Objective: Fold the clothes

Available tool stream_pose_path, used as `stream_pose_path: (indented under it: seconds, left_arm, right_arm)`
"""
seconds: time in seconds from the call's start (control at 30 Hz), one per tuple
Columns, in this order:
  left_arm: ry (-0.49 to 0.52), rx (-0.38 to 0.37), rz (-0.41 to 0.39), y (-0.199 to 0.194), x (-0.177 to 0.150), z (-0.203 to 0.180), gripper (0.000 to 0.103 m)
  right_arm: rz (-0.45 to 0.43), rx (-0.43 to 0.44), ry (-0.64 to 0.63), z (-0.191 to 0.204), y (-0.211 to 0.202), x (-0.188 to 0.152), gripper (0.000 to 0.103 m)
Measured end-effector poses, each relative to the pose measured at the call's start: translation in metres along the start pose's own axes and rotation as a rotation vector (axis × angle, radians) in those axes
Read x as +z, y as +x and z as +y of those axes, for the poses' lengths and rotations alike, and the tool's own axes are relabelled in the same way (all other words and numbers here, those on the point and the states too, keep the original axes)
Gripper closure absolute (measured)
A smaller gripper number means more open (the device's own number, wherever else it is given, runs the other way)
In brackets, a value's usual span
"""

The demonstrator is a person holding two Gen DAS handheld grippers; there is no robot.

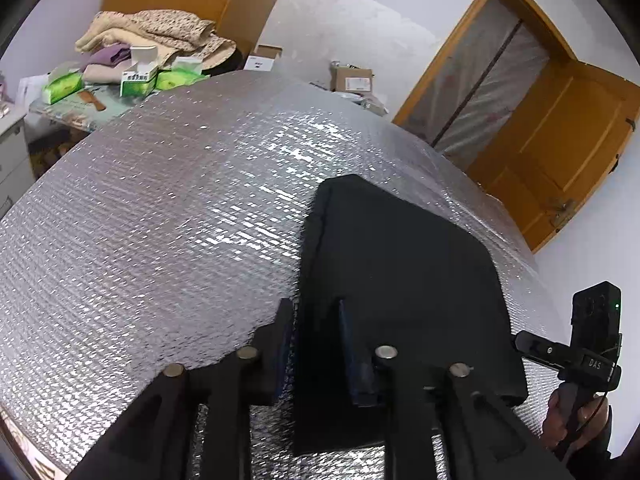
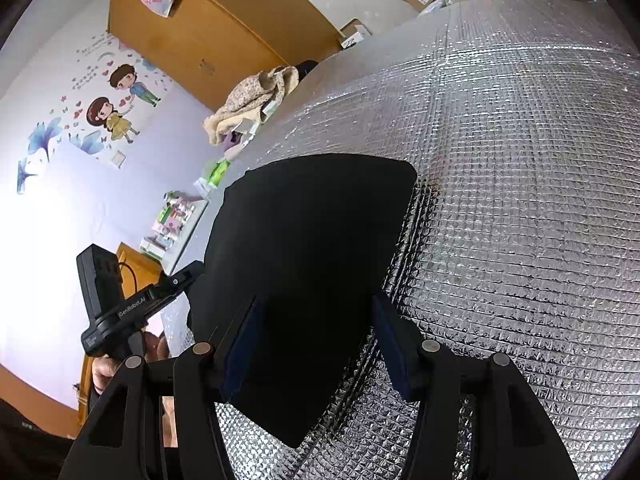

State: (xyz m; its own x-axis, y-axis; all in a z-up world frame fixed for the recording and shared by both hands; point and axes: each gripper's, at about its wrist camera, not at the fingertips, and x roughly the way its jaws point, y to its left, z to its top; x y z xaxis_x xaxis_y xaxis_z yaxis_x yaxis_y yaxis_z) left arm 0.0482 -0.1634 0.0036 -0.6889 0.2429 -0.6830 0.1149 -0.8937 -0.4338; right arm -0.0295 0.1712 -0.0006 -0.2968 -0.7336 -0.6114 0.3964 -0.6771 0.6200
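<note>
The folded black garment [image 1: 400, 280] is laid flat on the silver quilted desk [image 1: 160, 220]; its near edge is straddled by the left tool [image 1: 316, 348] and right tool [image 2: 316, 344], both spread, pinching nothing, equally near.

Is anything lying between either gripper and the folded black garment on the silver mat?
Nothing visible does. The left gripper is open at the near left edge of the folded black garment; the right gripper straddles its near corner, jaws wide. The quilted silver foil mat around it is bare; the green tissue packs sit off the mat.
</note>
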Motion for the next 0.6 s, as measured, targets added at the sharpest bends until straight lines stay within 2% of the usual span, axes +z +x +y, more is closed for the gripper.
stream_pose_path:
  seconds: [0.2, 0.33, 0.6]
  left_arm:
    - [-0.043, -0.045, 0.023, 0.002, 0.0, 0.008, 0.073]
    - [-0.022, -0.064, 0.023, 0.009, 0.004, 0.004, 0.068]
    - [-0.036, -0.083, 0.014, 0.016, 0.009, 0.006, 0.068]
  right_arm:
    - [0.009, -0.001, -0.009, 0.002, 0.006, 0.005, 0.043]
    - [0.013, -0.003, -0.021, 0.004, 0.01, 0.01, 0.043]
    - [0.01, -0.005, -0.013, 0.005, 0.018, 0.014, 0.043]
